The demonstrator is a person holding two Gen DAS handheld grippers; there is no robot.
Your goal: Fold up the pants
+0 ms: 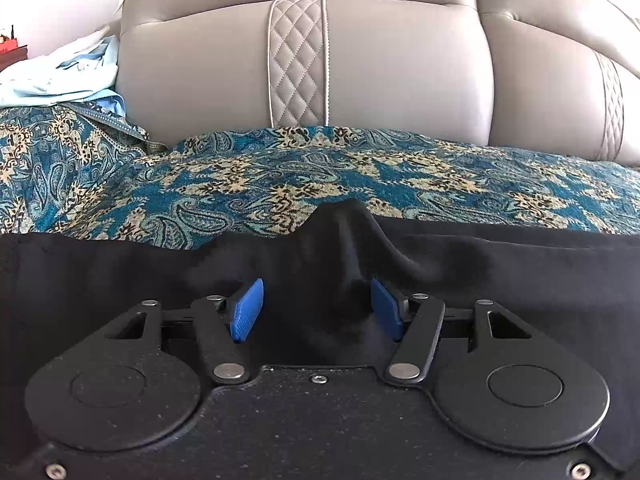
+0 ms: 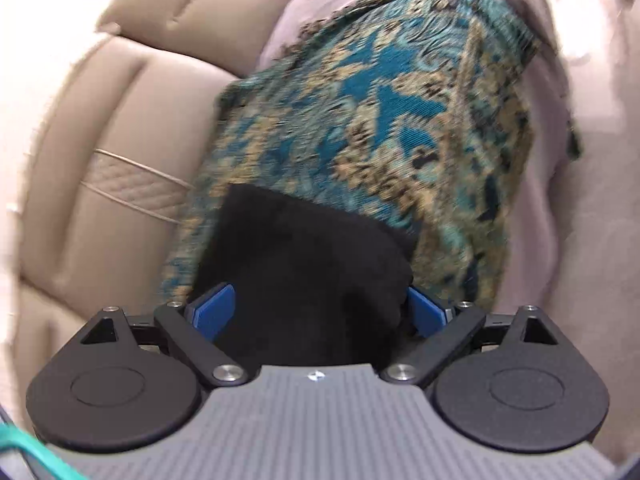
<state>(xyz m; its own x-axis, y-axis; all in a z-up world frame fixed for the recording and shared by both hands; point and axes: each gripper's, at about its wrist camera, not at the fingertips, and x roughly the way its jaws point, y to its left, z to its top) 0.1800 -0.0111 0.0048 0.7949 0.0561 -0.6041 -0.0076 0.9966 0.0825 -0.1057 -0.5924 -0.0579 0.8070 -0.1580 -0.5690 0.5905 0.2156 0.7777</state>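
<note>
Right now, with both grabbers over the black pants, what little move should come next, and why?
Probably close the left gripper on the raised ridge of the pants: its jaws stand open either side of that ridge, so nothing is gripped yet.

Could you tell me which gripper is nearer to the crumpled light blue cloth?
Left. The left gripper faces the sofa back with the crumpled light blue cloth off to its left; the right gripper's view shows no such cloth.
</note>
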